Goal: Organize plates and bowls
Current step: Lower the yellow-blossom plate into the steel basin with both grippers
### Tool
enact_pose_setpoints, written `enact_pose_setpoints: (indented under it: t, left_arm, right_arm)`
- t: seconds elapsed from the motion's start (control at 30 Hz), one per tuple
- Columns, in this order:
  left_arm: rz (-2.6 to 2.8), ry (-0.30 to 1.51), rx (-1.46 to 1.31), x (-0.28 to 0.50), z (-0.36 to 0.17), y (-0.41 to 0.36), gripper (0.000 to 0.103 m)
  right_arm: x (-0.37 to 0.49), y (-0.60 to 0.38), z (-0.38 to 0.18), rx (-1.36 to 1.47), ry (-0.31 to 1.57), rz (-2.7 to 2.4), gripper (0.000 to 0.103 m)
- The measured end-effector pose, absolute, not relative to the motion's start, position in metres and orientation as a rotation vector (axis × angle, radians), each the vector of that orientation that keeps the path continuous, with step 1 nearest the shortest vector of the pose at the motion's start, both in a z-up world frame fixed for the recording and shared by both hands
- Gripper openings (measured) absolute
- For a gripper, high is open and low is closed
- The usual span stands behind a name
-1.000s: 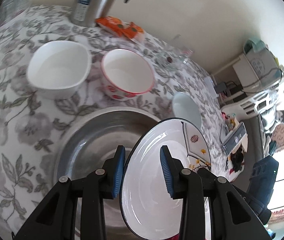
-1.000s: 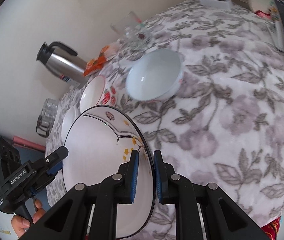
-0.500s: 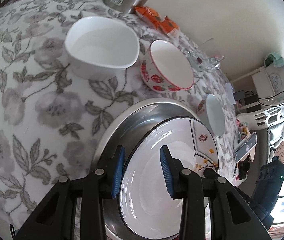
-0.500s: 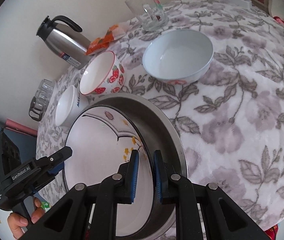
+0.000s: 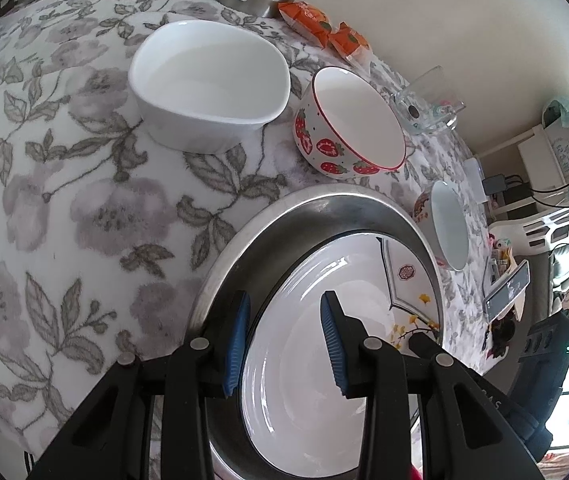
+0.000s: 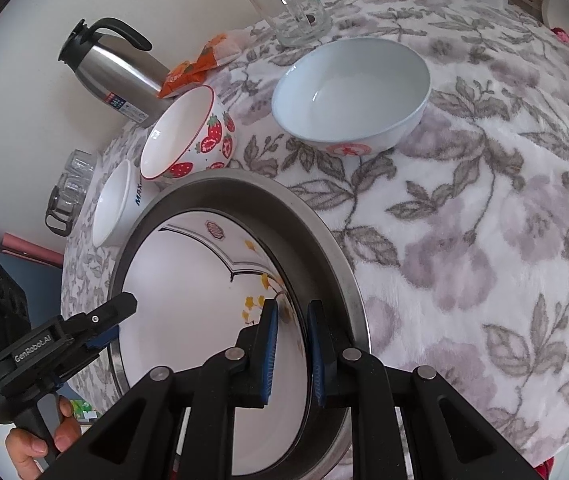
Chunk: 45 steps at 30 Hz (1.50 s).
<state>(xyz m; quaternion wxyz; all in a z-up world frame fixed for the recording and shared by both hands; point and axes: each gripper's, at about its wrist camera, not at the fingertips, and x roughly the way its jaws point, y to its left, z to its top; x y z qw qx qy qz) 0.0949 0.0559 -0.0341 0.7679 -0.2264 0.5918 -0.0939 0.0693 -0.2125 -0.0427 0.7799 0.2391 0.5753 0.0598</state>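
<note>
One white plate (image 6: 188, 280) with a dark rim and yellow flowers lay nested in the wide steel basin (image 6: 324, 240), lower centre of both wrist frames. The right gripper (image 6: 289, 348) pinched the plate's right edge, its fingers (image 6: 270, 344) nearly together with the rim between them. The left gripper (image 5: 284, 344) straddled the opposite rim, its fingers (image 5: 238, 344) partly apart; whether they pressed the plate could not be told. Both hands stood equally near, at opposite sides, so letting go looked the likely next move. Beyond the basin, toward the upper frame, stood three bowls on the flowered surface (image 6: 484, 200): a strawberry bowl (image 6: 192, 136), a pale blue bowl (image 6: 352, 92), a squarish white bowl (image 5: 208, 84). One glass mug (image 6: 288, 4) and one steel flask (image 6: 112, 72) stood farther back.
</note>
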Motion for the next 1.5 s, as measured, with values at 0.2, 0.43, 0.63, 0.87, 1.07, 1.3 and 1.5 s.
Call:
enact_pose_setpoints:
  t: [0.2, 0.43, 0.63, 0.87, 1.07, 1.3, 1.5]
  left_arm:
    - [-0.206, 1.279, -0.487, 0.097, -0.035, 0.055, 0.037]
    - [-0.208, 1.276, -0.482, 0.099, -0.035, 0.053, 0.037]
    - [-0.210, 1.274, -0.466, 0.100, -0.035, 0.051, 0.039]
    - [-0.206, 1.274, -0.447, 0.100, -0.034, 0.048, 0.041]
    - [-0.196, 1.273, -0.402, 0.100, -0.032, 0.042, 0.042]
    - [-0.171, 1.268, -0.327, 0.100, -0.029, 0.035, 0.042]
    - [-0.149, 1.230, -0.256, 0.099, -0.021, 0.031, 0.044]
  right_arm:
    - [0.070, -0.213, -0.042, 0.511, 1.241, 0.130, 0.017]
    - [0.070, -0.214, -0.042, 0.511, 1.236, 0.130, 0.017]
    - [0.070, -0.215, -0.043, 0.512, 1.237, 0.130, 0.017]
    - [0.071, -0.213, -0.042, 0.497, 1.242, 0.129, 0.017]
    - [0.072, -0.213, -0.043, 0.484, 1.251, 0.131, 0.018]
    - [0.074, -0.210, -0.043, 0.464, 1.253, 0.129, 0.018]
    - [0.073, -0.210, -0.037, 0.439, 1.231, 0.116, 0.020]
